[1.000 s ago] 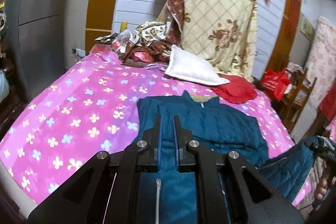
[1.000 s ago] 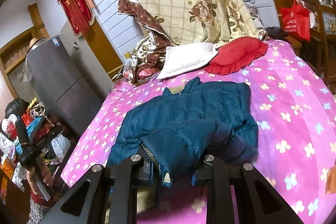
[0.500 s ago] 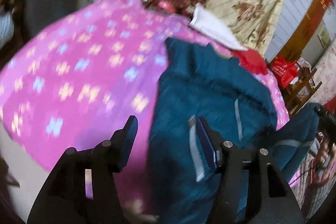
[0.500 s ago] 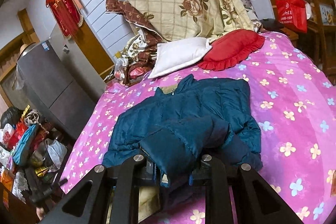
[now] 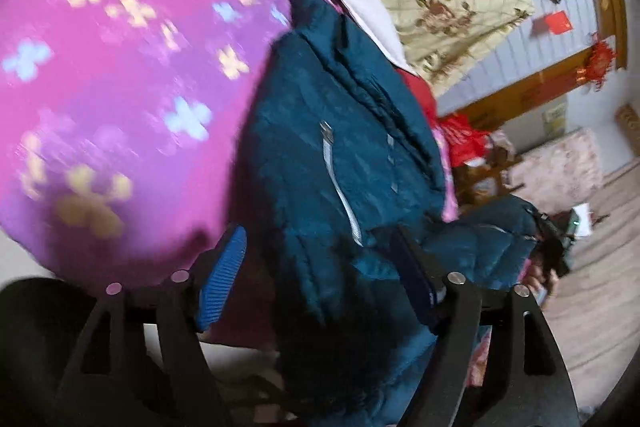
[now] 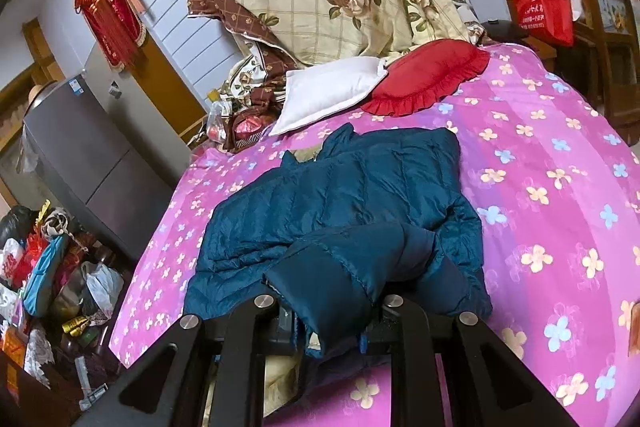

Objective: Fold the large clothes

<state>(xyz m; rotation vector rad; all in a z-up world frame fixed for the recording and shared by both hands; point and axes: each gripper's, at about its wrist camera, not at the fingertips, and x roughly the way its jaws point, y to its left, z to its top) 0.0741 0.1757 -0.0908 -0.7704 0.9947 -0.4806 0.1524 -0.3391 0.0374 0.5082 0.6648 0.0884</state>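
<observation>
Since the earlier frame, the left hand-held gripper [image 5: 320,275] has been lowered and rolled toward the near edge of the bed [image 6: 560,187], and its jaws have just been opening; they now stand wide, with the hem of the teal padded jacket [image 6: 340,195] lying between the pads but not pressed by them. The right hand-held gripper [image 6: 332,311] is seen clamped on a folded-over part of the jacket, apparently a sleeve end.

The jacket is spread on the pink flowered bedspread, its collar turned toward the white pillow [image 6: 332,91] and red cushion [image 6: 428,75], its hem toward the near edge; the long axis runs from headboard to foot.

Slipping is judged the main risk: the padded shell looks slick and springy, so a shallow bite on the hem could be lost. Part of the hem appears to hang over the bed's edge, so the fold already made could be dragged off line.
</observation>
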